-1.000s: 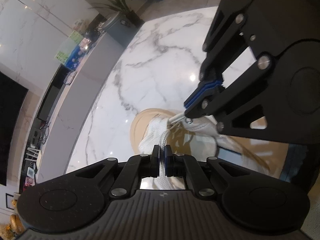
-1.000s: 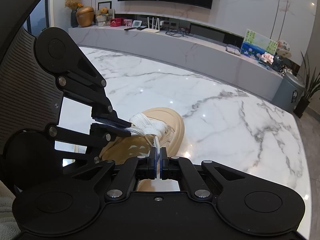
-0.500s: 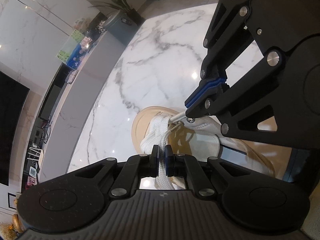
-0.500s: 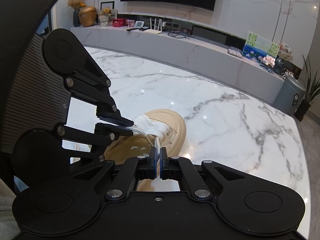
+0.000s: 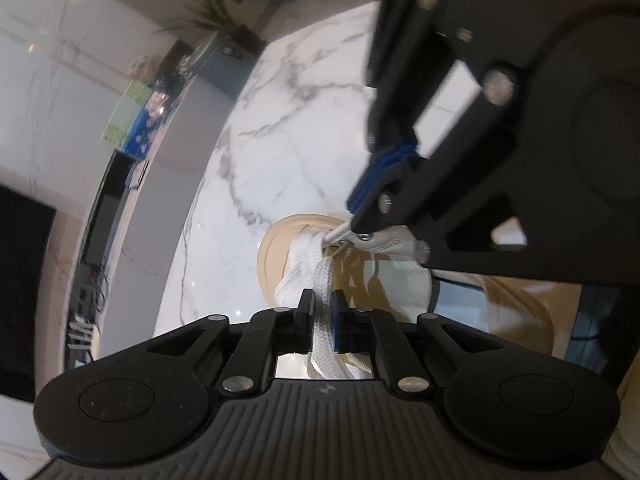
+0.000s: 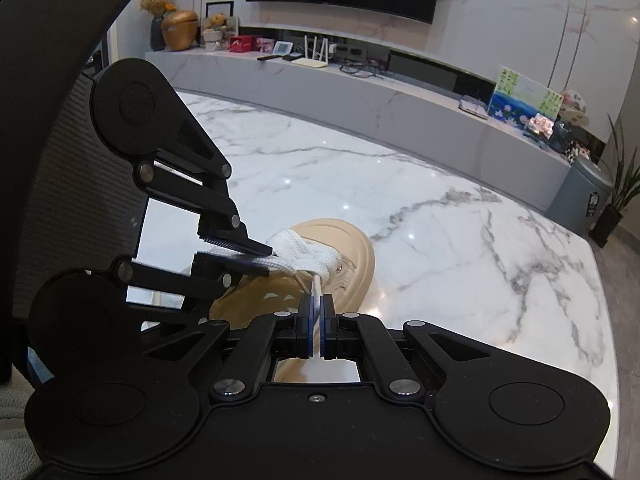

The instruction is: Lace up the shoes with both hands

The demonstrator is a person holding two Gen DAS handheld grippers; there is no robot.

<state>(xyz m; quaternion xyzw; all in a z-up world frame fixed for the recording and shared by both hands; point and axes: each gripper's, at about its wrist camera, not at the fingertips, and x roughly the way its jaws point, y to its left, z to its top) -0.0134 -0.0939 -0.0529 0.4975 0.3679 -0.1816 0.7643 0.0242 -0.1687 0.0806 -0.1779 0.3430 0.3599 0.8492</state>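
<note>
A tan shoe [image 6: 352, 240] with a wide white lace [image 6: 304, 254] stands on the marble table [image 6: 460, 248], toe pointing away. My left gripper [image 5: 322, 308] has a flat band of the lace [image 5: 320, 280] between its pads; its jaws are opening a little, and the lace still fills the gap. From the right wrist view the left gripper [image 6: 262, 258] comes in from the left over the laced toe end. My right gripper [image 6: 316, 312] is shut on the thin lace tip, just above an eyelet. In the left wrist view the right gripper [image 5: 354, 220] reaches down beside the shoe [image 5: 272, 256].
The table's edge [image 6: 600, 280] runs along the right, with a grey bin [image 6: 580, 196] and a potted plant [image 6: 620, 184] past it. A long grey console [image 6: 380, 92] with small items stands behind, under a wall screen. A person's blue trouser leg [image 5: 592, 316] shows behind the shoe.
The left gripper has rolled slightly and its pads have parted a little around the lace. The right gripper has kept still with the lace tip.
</note>
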